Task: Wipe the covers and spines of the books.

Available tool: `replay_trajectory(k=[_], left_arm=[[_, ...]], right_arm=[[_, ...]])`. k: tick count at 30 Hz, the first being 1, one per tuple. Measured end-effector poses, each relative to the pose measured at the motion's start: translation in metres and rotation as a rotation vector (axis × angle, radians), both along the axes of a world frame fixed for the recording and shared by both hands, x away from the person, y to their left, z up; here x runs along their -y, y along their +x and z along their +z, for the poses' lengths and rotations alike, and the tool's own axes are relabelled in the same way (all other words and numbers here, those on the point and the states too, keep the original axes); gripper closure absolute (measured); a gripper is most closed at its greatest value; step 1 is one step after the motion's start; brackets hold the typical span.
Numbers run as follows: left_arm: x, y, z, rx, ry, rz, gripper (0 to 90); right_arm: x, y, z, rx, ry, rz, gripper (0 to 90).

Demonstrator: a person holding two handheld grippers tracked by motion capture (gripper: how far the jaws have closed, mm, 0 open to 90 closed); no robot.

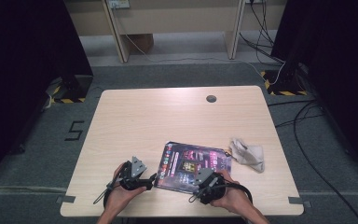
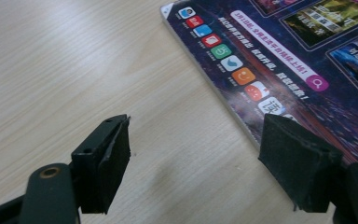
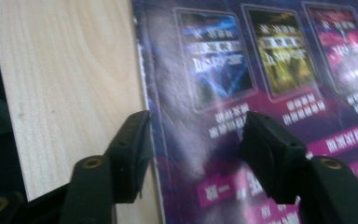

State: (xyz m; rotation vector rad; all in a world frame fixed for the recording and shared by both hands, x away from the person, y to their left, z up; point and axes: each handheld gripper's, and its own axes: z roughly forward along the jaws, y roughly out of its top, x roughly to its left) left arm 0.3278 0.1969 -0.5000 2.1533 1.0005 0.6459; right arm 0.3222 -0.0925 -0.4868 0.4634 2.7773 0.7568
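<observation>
While the magazine lies flat at the table's lower centre, my right fingers stand apart over its near edge; my left fingers, also apart, straddle its left edge.

Item: we see a magazine, dark purple glossy cover w/ app icons
Pose: closed, flat
Spot: table's near edge

A light wooden table stands on a grey carpet floor. It has a small round hole near the far edge. Behind it are pale wooden legs of other furniture. Black cables lie on the floor. Yellow-and-black tape marks the floor at the sides, and the number 5 is at the left.
</observation>
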Motion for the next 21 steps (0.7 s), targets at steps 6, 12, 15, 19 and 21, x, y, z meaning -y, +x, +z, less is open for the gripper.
replay_trajectory(k=[6,12,15,19,21], left_arm=[[0.009,0.0,-0.002,-0.002,0.014,-0.029,22.9],[0.013,0.001,-0.004,-0.006,0.028,-0.04,22.4],[0.015,0.0,-0.006,-0.01,0.037,-0.043,22.2],[0.016,-0.001,-0.006,-0.011,0.038,-0.051,22.9],[0.017,-0.003,-0.006,-0.024,0.031,-0.059,23.7]], right_arm=[[0.014,-0.004,-0.002,-0.005,0.026,-0.056,37.3],[0.025,-0.006,-0.004,-0.001,0.025,-0.075,35.5],[0.029,-0.008,-0.005,-0.008,0.03,-0.098,33.9],[0.032,-0.008,-0.005,-0.005,0.03,-0.104,33.1],[0.033,-0.007,-0.005,-0.005,0.027,-0.115,31.9]])
